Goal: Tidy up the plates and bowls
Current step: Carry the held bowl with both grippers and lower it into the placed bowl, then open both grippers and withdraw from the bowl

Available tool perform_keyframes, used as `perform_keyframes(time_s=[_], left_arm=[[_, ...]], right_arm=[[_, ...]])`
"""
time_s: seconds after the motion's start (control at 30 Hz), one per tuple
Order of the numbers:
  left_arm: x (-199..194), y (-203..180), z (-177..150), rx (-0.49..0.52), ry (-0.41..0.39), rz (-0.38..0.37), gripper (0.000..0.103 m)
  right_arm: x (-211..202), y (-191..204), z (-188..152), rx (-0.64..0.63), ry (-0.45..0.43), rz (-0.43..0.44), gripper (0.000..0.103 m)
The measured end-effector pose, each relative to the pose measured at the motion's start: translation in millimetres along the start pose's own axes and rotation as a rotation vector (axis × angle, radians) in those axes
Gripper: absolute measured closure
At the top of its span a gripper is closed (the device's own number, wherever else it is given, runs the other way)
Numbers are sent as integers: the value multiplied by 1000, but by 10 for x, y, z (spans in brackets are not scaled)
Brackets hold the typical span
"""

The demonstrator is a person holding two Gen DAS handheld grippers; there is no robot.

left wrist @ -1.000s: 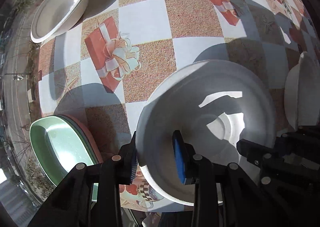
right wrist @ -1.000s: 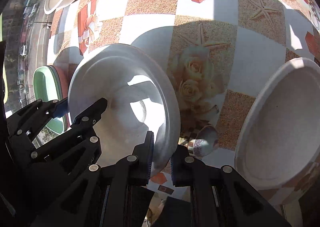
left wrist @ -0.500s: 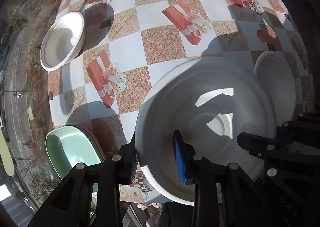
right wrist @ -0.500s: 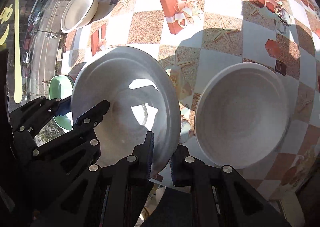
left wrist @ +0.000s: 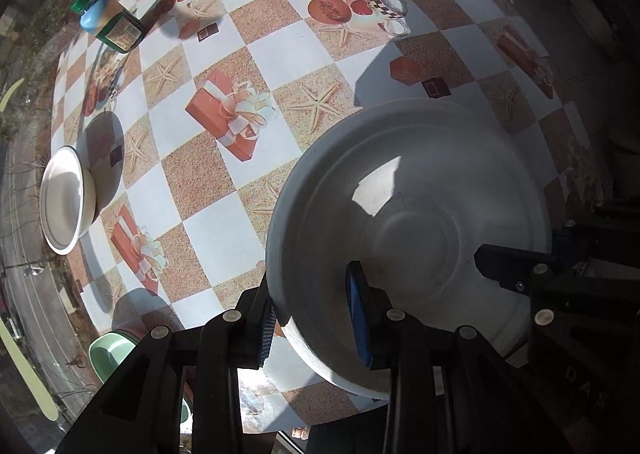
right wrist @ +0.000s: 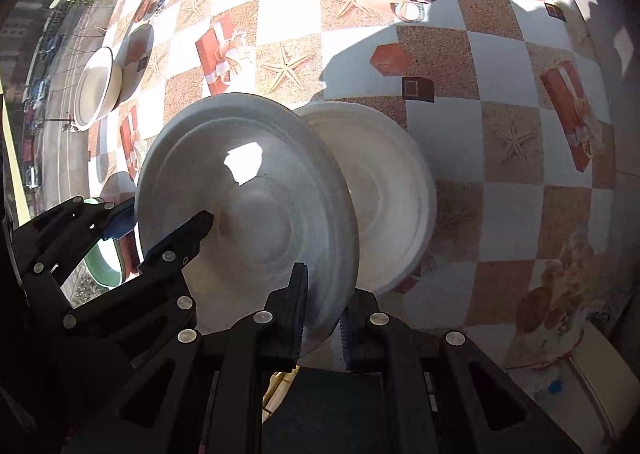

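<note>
Desk (left wrist: 200,182): checkered cloth with gift boxes and starfish carries everything; its near edge runs just under both grippers, and the wide middle stretch lies bare, so there is room to swing toward the far side.

Held plate (left wrist: 408,238): white, lifted clear of the cloth and tilted, gripped at two points on its rim, probably because it is wide and shallow and one grip alone would let it tip.

Second plate (right wrist: 384,194): white, lying flat on the desk just behind and to the right of the held one in the right wrist view; by my reading the lifted plate is headed onto it to make a stack, and the gap between them is small.

Far bowl (left wrist: 64,202): white, alone near the left edge of the desk, well apart from the plates, with a clear path across the cloth.

Green dish (left wrist: 112,354): sits at the near left corner, close to the edge, with a pinkish one under it; already nested, it seems.

Bottle (left wrist: 110,24): far left corner, out of the way.

Left gripper (left wrist: 310,314): jaws closed on the near left rim of the held plate, one finger under, the blue-padded one inside.

Right gripper (right wrist: 322,314): jaws pinched tight on the near right rim of the same plate.

Risk: lowering tilted could catch the rim of the lower plate and nudge it toward the near edge.
</note>
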State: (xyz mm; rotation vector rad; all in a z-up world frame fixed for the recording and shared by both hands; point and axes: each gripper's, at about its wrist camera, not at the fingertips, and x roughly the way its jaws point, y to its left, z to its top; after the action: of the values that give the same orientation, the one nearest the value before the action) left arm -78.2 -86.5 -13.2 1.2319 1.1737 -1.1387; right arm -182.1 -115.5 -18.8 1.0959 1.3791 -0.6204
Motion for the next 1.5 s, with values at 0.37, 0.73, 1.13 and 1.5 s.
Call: perform_keyframes(time_s=[0.37, 0.73, 1.13, 1.5], left_arm=[[107, -240, 178, 30, 22, -24, 67], [190, -384, 293, 29, 31, -35, 59], [83, -18, 166, -76, 25, -15, 23], [-44, 389, 92, -166, -7, -1, 23]], right_arm=[[69, -212, 69, 39, 2, -21, 87], [149, -336, 172, 49, 4, -51, 87], [45, -593, 211, 127, -22, -68, 36], [-131, -312, 497, 88, -55, -47, 36]])
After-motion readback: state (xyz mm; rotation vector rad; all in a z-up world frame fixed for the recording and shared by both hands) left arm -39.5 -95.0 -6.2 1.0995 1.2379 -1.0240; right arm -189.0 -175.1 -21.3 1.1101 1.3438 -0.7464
